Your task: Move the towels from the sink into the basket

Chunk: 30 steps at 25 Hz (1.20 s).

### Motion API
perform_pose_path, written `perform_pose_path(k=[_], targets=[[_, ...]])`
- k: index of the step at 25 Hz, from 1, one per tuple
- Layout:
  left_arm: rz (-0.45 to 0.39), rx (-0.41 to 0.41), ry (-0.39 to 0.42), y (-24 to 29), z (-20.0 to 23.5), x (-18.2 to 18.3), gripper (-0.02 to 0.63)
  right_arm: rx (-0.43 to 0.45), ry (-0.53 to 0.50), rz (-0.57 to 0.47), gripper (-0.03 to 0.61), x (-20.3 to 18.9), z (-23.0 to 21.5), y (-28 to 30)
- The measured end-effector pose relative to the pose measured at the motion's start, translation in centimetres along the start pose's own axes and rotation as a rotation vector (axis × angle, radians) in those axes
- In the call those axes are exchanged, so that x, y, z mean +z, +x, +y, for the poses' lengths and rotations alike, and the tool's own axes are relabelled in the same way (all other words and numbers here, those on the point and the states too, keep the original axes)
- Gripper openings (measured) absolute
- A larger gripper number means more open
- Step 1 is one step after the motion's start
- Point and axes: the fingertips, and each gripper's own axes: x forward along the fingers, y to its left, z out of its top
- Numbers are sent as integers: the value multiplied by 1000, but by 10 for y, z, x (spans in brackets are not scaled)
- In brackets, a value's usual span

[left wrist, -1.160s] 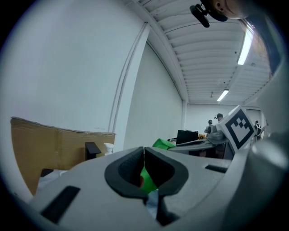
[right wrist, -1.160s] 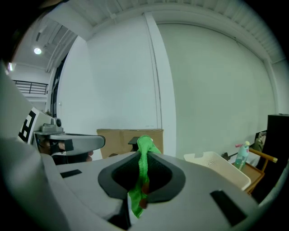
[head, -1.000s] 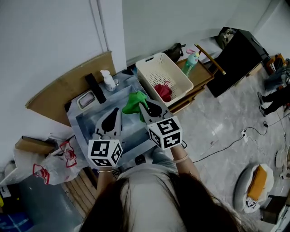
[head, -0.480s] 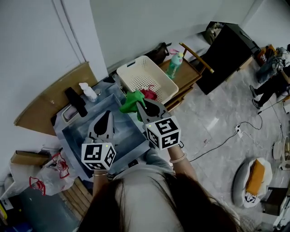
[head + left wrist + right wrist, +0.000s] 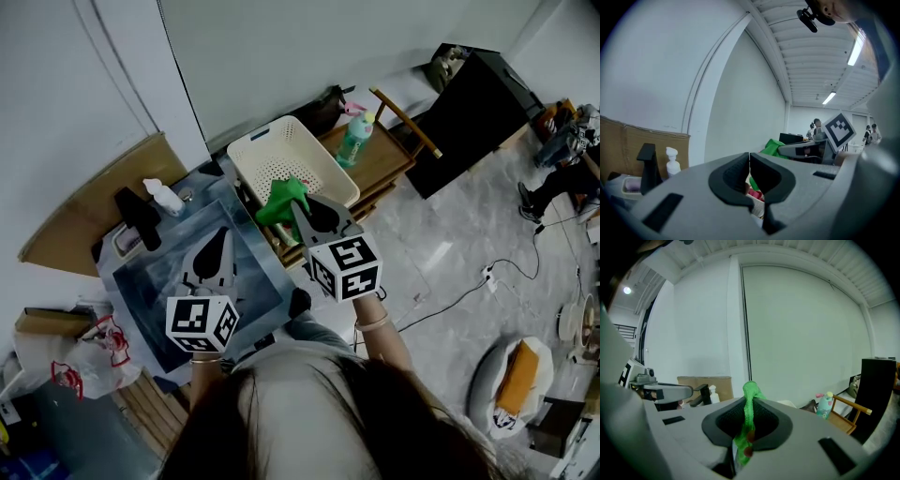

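Observation:
My right gripper [image 5: 300, 210] is shut on a green towel [image 5: 286, 200], which hangs over the near corner of the cream basket [image 5: 272, 150]. In the right gripper view the green towel [image 5: 750, 420] runs up between the jaws of that gripper [image 5: 749, 401]. Over the blue sink [image 5: 159, 295], my left gripper [image 5: 221, 236] is shut with nothing in it; its own view shows the pads of the left gripper [image 5: 749, 161] meeting. Through them a red towel [image 5: 753, 191] shows in the basket, with the green towel [image 5: 774, 146] above it.
A white soap dispenser [image 5: 164, 195] and a black tap [image 5: 138, 217] stand at the sink's back. A green bottle [image 5: 356, 136] stands on the wooden stand [image 5: 394, 159] right of the basket. A black cabinet [image 5: 469, 103] is farther right, a plastic bag [image 5: 70, 361] at lower left.
Both grippers have moved right. The green towel has travelled from above the sink to the basket's near corner, and the red towel is now hidden behind it in the head view.

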Motion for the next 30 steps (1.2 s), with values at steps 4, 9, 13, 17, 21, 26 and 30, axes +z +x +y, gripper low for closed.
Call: perform_pose_path(k=[4, 9, 13, 17, 21, 26, 30], targets=[[4, 8, -6, 13, -6, -2, 11, 0, 0, 12, 54, 0, -25, 5], [10, 19, -12, 27, -11, -4, 11, -7, -12, 38, 54, -7, -53, 15], [17, 27, -15, 38, -13, -6, 11, -23, -21, 65, 54, -14, -77, 27], [27, 35, -22, 47, -14, -8, 11, -37, -22, 93, 54, -23, -103, 38], [38, 44, -26, 56, -14, -11, 11, -44, -49, 123, 54, -34, -122, 55], [54, 45, -27, 68, -16, -13, 11, -44, -82, 187, 54, -55, -144, 79], [63, 53, -28, 74, -15, -14, 11, -30, -92, 250, 54, -76, -155, 97]])
